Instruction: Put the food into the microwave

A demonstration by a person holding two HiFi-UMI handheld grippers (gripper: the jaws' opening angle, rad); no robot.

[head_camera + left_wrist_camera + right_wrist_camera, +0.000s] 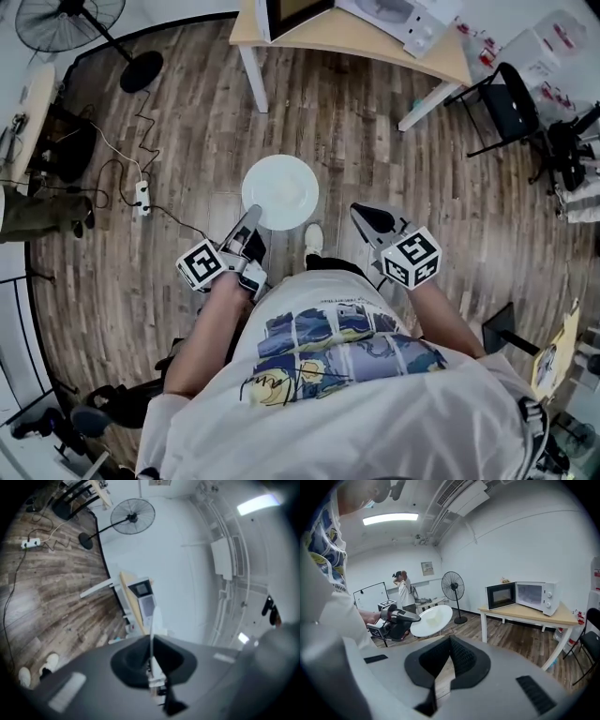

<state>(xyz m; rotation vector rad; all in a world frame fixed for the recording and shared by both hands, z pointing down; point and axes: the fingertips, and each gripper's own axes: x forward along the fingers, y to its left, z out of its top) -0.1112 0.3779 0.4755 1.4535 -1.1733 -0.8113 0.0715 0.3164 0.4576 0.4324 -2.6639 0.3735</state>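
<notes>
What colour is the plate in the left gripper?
White. The round plate shows best in head view.

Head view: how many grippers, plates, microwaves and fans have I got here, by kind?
grippers: 2 (left gripper, right gripper)
plate: 1
microwave: 1
fan: 1
total: 5

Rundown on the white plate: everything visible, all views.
The plate is round and plain white, with a shallow raised rim; it looks ceramic or plastic. The left gripper is shut on its near edge and holds it out roughly level above the wooden floor. A pale lump sits near its middle; what it is cannot be told. The left gripper view shows the plate edge-on between the jaws. Nothing else touches it.
</notes>
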